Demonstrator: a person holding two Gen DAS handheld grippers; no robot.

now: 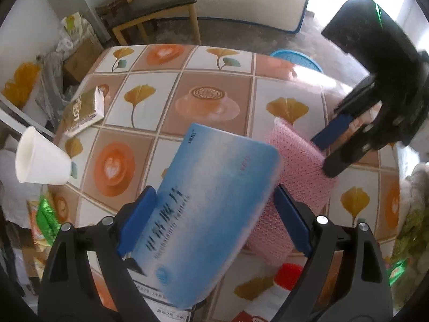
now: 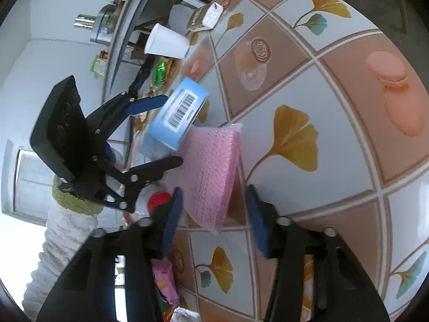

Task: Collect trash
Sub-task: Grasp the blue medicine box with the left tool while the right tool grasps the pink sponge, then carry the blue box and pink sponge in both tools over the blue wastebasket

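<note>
My left gripper (image 1: pixel 214 220) is shut on a blue medicine box (image 1: pixel 214 214) and holds it tilted above the table; the box also shows in the right wrist view (image 2: pixel 179 112). A pink mesh foam sheet (image 1: pixel 295 166) lies on the tiled tablecloth (image 1: pixel 209 102), just behind the box. My right gripper (image 2: pixel 213 214) is open, its fingers on either side of the sheet's near end (image 2: pixel 211 166). In the left wrist view the right gripper (image 1: pixel 329 145) sits at the sheet's right edge. A white paper cup (image 1: pixel 40 158) lies on its side at the table's left edge.
A brown-green carton (image 1: pixel 83 112) lies at the table's far left. A red-capped item (image 1: pixel 289 272) and printed packets lie at the near edge. A wooden chair (image 1: pixel 158 8) and a blue basket (image 1: pixel 297 57) stand beyond the table. Clutter fills the left side.
</note>
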